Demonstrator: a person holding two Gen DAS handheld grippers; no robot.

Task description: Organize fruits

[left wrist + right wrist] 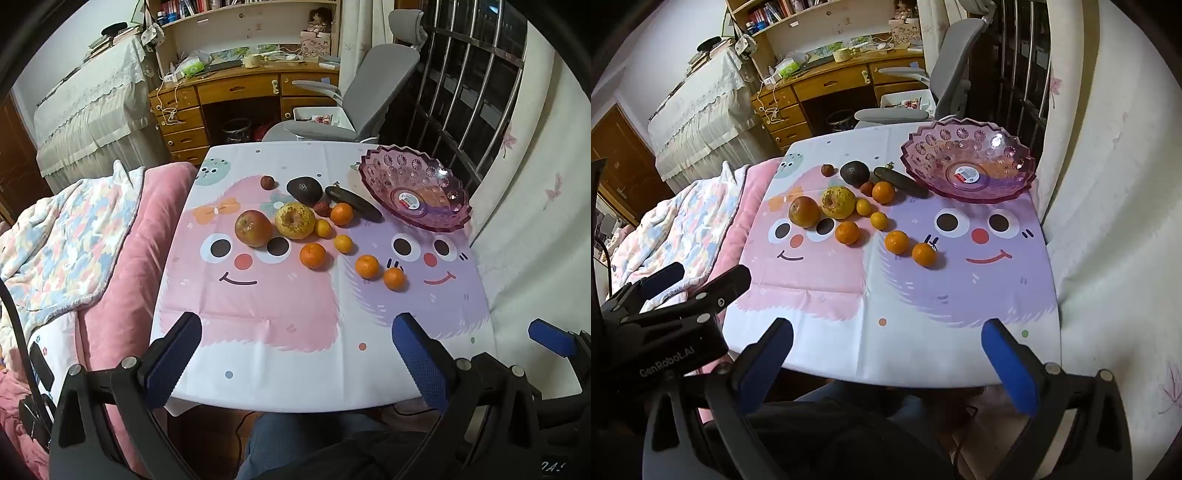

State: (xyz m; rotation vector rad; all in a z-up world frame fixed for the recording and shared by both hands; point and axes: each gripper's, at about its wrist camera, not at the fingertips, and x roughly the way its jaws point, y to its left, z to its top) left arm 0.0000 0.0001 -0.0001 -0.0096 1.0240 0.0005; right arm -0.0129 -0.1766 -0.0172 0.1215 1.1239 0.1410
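Jaws on left gripper (295, 354) & right gripper (886, 354) released, empty; fruits beside pink bowl (967, 162).

Bare tablecloth (258, 332) lies open on the near side. Farther back, scattered fruit (295, 221) crowds the approach beside the pink bowl (458, 218).

"GenRobot.AI" in white on black body of left gripper (670, 286), at 8 o'clock in right wrist view. Red-and-white sticker inside pink bowl (1015, 184), at 1 o'clock: print too small to read.
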